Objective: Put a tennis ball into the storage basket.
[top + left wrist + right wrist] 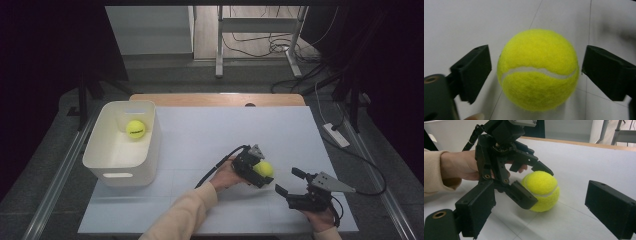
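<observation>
Yellow tennis ball point(264, 168) at about 5 o'clock on the white surface point(225, 135), light, fuzzy, a bit squashy, best pinched across the round middle; left tool point(259, 171) spread around it, not yet squeezing; right tool point(287, 182) spread, empty.

White table point(210, 135) (ball point(264, 169), bin point(150, 150))

White bin point(150, 150) with a second tennis ball point(135, 128) inside
</observation>
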